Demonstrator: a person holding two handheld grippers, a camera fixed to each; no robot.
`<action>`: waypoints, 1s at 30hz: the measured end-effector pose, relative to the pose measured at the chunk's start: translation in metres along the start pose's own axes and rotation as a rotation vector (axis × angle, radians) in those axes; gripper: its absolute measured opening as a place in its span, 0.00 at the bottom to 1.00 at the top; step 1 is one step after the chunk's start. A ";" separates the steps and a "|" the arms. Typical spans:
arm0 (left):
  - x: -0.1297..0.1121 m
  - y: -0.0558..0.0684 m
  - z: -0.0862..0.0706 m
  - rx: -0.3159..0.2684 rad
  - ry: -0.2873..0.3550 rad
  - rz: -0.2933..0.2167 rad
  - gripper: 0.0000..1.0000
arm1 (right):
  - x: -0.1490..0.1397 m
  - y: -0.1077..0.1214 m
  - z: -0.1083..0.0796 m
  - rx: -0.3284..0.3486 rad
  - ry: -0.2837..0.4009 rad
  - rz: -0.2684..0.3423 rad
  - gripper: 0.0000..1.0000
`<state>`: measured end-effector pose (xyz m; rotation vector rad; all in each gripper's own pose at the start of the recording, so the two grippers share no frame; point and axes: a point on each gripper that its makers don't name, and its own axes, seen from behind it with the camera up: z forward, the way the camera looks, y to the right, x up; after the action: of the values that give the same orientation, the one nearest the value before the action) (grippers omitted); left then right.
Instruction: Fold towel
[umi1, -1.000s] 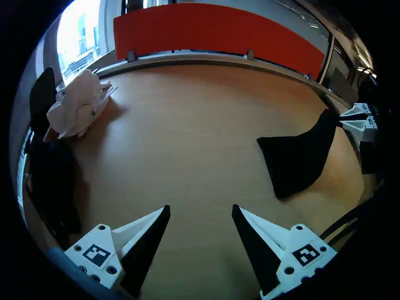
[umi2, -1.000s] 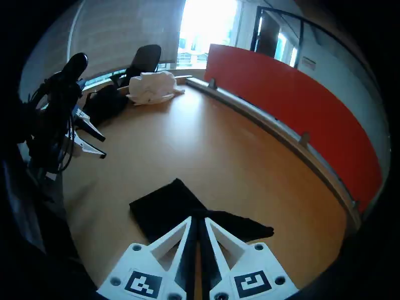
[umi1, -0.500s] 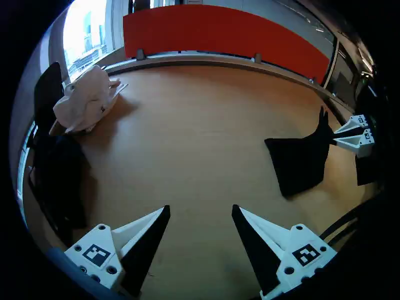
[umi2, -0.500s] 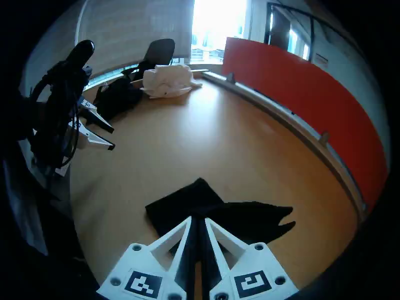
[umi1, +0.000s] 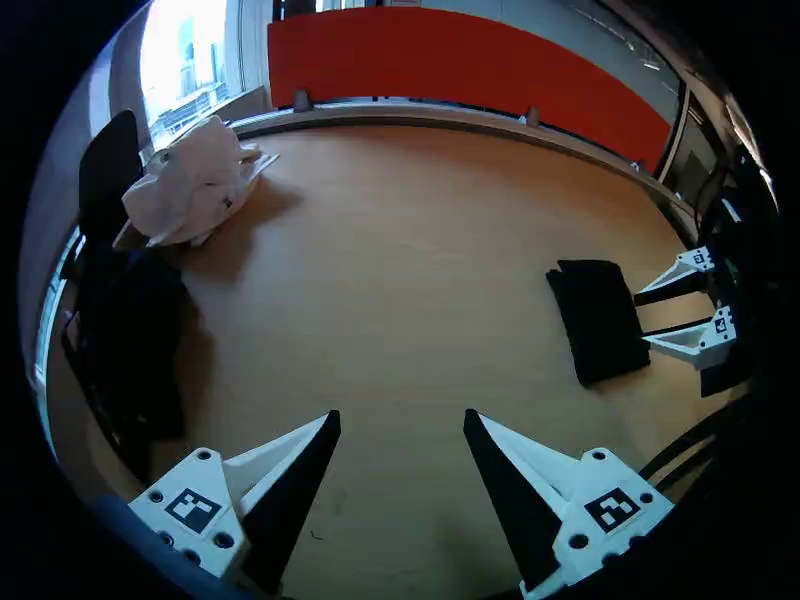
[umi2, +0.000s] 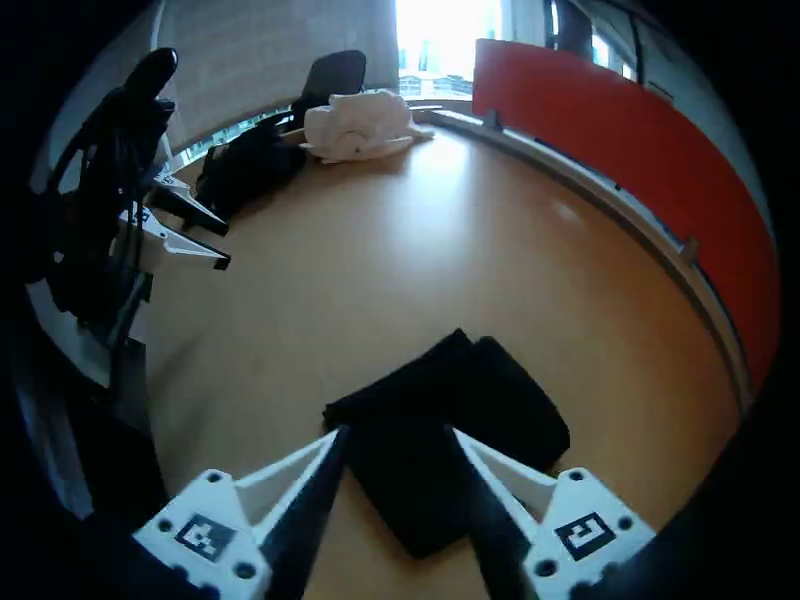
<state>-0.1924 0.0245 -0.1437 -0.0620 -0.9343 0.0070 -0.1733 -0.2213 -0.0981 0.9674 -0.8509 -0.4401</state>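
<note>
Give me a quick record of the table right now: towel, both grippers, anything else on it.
towel: black towel, folded, flat on the wooden table
right gripper: fingers open at the towel's near edge, not clamping it
left gripper: fingers open over bare table, apart from the towel
other: white cloth pile at a far corner; red panel behind the table

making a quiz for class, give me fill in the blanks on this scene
The towel is ___ in colour.
The left gripper and right gripper are both ___.
The divider behind the table is ___.
Missing words: black, open, red.
</note>
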 end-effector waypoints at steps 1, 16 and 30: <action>0.000 0.000 0.000 0.000 0.000 -0.001 0.92 | 0.000 0.001 -0.001 -0.002 0.002 0.005 0.70; 0.003 0.002 0.000 -0.007 0.003 0.008 0.92 | -0.030 0.014 -0.014 -0.041 -0.024 0.053 0.70; 0.001 0.007 0.000 -0.014 0.000 0.015 0.92 | -0.089 0.015 -0.022 -0.073 -0.104 0.091 0.70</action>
<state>-0.1915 0.0318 -0.1431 -0.0816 -0.9341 0.0144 -0.2105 -0.1416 -0.1298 0.8409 -0.9628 -0.4436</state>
